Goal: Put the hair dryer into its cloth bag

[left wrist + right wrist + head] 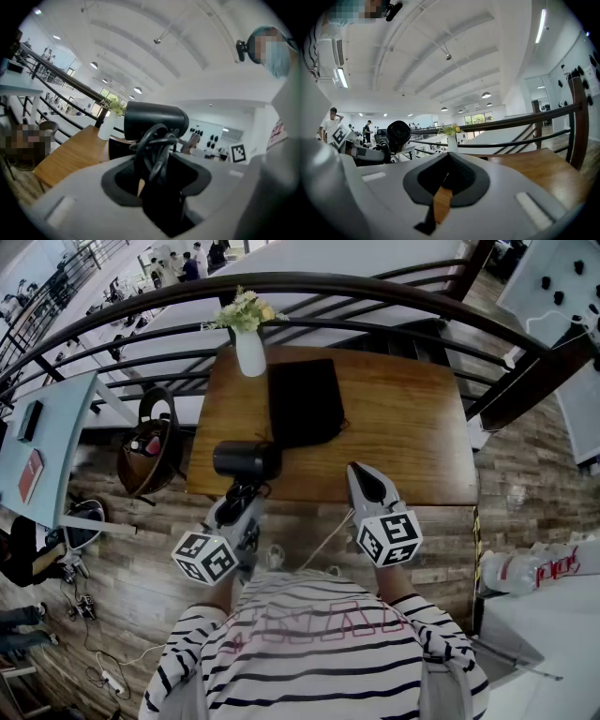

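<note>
My left gripper (pixel 241 495) is shut on the handle of a black hair dryer (pixel 246 461), whose cord is coiled around that handle. The dryer's barrel (pixel 156 121) lies crosswise above the jaws, over the table's near left edge. The black cloth bag (pixel 303 400) lies flat on the wooden table (pixel 403 418), just beyond the dryer. My right gripper (pixel 367 486) is shut with nothing in it, hovering over the table's front edge to the right of the dryer. In the right gripper view the dryer (pixel 397 134) shows at the left.
A white vase with flowers (pixel 248 338) stands at the table's far left corner, next to the bag. A dark curved railing (pixel 375 296) runs behind the table. A round chair with a bag on it (pixel 150 451) stands left of the table.
</note>
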The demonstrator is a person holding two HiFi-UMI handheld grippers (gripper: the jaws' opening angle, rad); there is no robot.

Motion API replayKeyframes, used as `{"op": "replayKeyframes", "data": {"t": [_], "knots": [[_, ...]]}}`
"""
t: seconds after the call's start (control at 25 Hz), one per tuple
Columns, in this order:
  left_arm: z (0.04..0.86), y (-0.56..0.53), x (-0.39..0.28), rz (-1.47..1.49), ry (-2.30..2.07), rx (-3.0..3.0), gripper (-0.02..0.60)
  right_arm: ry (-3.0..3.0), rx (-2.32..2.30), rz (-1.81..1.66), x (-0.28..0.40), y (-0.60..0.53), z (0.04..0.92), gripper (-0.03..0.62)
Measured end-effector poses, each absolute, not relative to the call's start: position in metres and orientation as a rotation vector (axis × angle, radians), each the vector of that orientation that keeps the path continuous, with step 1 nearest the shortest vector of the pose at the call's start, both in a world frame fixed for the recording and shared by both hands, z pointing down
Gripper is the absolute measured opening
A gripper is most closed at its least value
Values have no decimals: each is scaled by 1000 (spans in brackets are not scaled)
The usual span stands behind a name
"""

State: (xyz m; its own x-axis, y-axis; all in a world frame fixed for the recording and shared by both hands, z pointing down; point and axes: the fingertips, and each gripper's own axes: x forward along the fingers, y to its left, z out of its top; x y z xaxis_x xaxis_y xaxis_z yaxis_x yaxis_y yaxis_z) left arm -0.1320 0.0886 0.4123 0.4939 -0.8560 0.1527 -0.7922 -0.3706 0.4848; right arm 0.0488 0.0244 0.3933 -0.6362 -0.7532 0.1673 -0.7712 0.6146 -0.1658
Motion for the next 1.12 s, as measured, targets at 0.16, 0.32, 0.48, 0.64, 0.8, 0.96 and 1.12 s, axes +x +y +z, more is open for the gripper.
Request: {"op": "replayKeyframes", "data": {"t": [0.16,0.32,0.48,0.64,0.8,0.96,1.12], "knots": [[418,82,-143,-154,-1335,2242,181,-2762,1314,343,37,20,394,-2],[423,70,-153,-132,-1308,2252,181,-2781,1332,341,26,10,395,-2],[428,58,-161,-87,-1259,2282,181,-2712,1349,255,17,1,404,45],[438,46,-184,-44,-1202,2301,181,-2594,1371,156,-1,-11,418,71],[449,36,-199,-17,-1148,2306,181,-2466,1365,79,-8,-24,439,90],[458,30,-207,-17,-1126,2300,181,-2335,1285,-1,-10,-31,463,126],[465,18,-197,-21,-1135,2278,181,-2280,1221,-51,3,-51,482,124]]}}
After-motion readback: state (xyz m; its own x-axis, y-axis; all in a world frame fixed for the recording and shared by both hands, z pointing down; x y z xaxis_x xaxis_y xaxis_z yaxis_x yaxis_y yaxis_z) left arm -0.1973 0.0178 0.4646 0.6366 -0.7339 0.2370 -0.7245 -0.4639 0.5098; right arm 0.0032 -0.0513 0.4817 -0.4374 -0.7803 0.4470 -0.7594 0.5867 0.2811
